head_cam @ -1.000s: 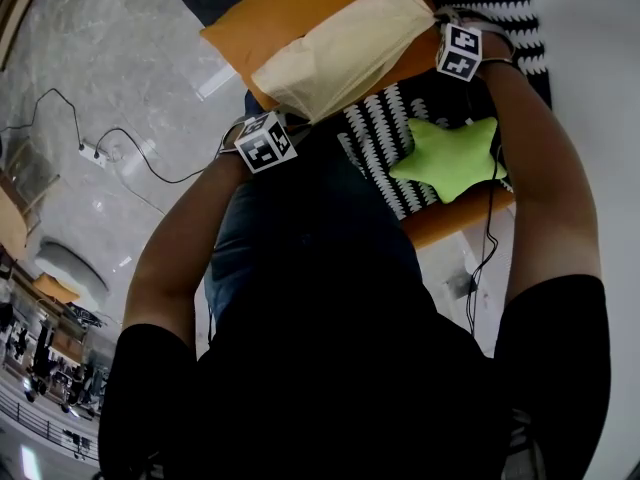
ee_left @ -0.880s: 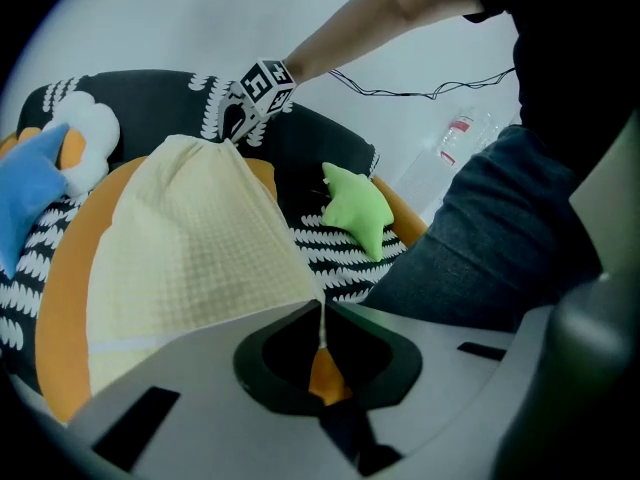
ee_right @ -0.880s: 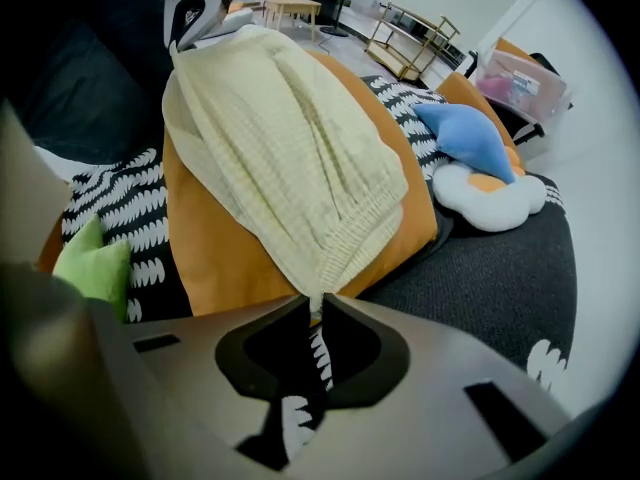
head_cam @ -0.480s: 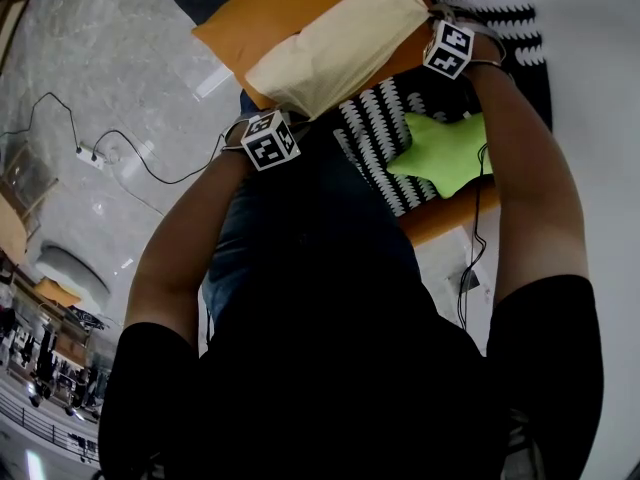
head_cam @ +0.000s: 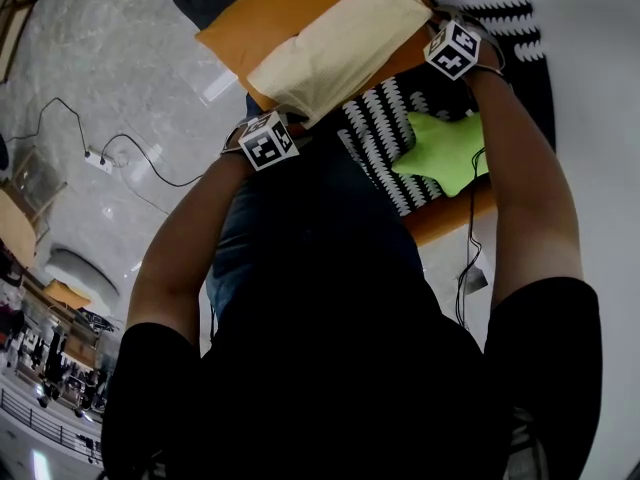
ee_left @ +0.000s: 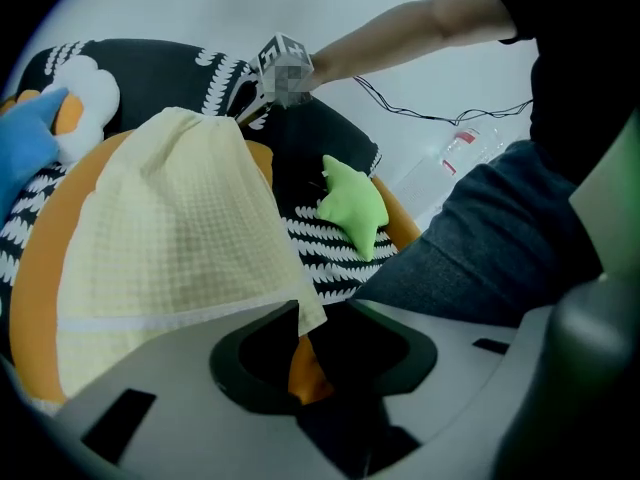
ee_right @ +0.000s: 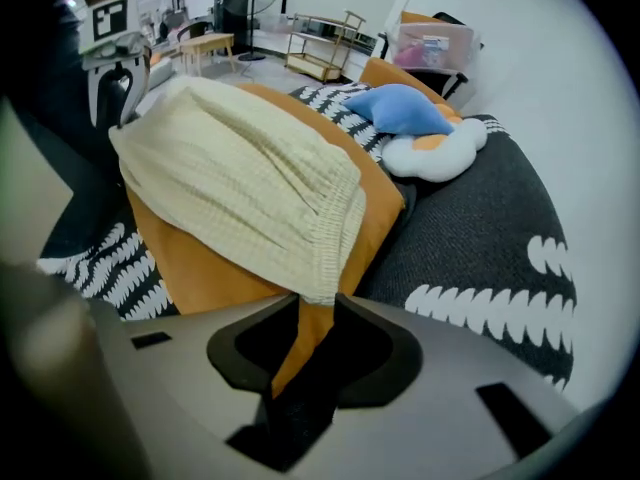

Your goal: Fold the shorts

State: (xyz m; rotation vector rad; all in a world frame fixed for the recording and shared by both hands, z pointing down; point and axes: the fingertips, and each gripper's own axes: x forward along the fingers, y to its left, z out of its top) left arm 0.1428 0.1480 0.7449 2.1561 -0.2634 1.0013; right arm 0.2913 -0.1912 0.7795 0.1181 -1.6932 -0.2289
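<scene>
Head view: cream shorts (head_cam: 340, 43) lie as a long bundle across the orange cushion (head_cam: 265, 13), 1 gripper at each end.
Left gripper (ee_left: 303, 353) jaws are opening; a hem corner of the shorts hangs at the gap, pads not pressing it. Right gripper (ee_right: 297, 353) jaws are opening too, waistband corner at its mouth, not pinched. Green star pillow (head_cam: 445, 150) sits on the black-white patterned cover (head_cam: 375, 128) beside the cushion, apart from the shorts.

Left hand-held gripper (ee_left: 300, 356), right hand-held gripper (ee_right: 298, 353), opening
</scene>
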